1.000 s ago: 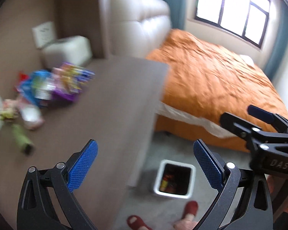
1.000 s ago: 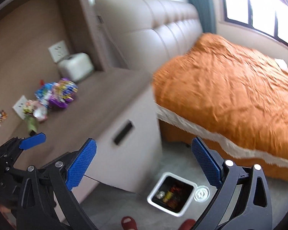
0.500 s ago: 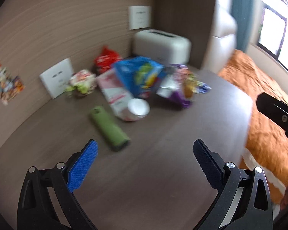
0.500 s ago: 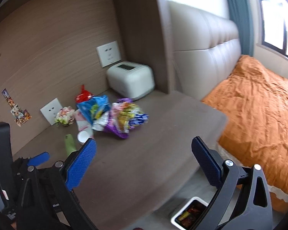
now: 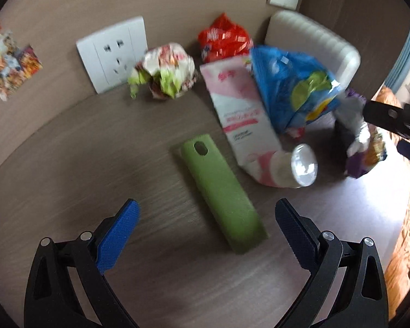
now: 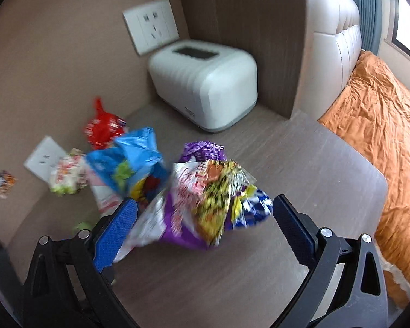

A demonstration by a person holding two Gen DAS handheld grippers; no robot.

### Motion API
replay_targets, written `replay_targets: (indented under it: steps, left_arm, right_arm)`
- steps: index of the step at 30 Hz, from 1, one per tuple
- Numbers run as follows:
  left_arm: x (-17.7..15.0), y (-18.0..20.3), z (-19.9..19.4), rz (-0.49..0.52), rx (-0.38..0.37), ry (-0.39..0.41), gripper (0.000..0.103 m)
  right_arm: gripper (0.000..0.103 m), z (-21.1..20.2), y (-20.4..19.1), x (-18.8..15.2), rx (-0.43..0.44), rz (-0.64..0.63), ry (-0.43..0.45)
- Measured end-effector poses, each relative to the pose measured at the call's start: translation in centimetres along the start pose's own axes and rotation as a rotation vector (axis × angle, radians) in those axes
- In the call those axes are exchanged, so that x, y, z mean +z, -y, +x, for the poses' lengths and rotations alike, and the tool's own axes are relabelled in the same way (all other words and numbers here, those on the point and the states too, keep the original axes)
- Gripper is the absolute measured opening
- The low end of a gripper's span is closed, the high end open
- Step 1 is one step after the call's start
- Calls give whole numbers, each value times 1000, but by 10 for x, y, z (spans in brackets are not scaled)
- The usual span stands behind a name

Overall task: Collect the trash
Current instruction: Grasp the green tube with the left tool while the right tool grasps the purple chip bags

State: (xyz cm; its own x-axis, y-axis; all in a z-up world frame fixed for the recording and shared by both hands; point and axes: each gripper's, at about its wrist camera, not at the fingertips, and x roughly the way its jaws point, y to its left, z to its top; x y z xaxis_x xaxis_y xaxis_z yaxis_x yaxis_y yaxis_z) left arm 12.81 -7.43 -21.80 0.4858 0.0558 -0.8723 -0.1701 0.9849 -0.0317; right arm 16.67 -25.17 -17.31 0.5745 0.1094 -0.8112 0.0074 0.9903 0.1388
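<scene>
Left wrist: green tube [image 5: 222,195] btwn wide jaws, untouched on tabletop [image 5: 95,150].

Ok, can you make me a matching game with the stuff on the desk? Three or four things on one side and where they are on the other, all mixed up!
Things:
1. green tube
2. purple snack bag
3. red wrapper
4. white box

Places:
A. in the corner, under a wall socket
B. between the open right gripper's blue fingers
C. lying flat in front of the open left gripper
D. at the back, against the wall

Pairs: 1-C, 2-B, 3-D, 4-A
</scene>
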Motion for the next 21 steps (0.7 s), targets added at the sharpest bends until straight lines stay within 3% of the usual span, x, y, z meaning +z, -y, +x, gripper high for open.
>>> replay_targets:
  steps: [5, 8, 12, 21]
  left_arm:
    - [-1, -2, 5, 11, 18, 24, 86]
    - [1, -4, 2, 5, 1, 52, 66]
    - [-1, -11, -4, -3, -20, 74, 33]
    - [-16, -33, -19, 25, -70, 101, 25]
  right_arm:
    - [99, 27, -1, -6, -23, 22, -37]
    - [99, 30, -6, -8, -42, -25, -26]
    - [86, 31, 3, -11, 15, 30, -34]
    - [76, -4, 19, -26, 82, 59, 35]
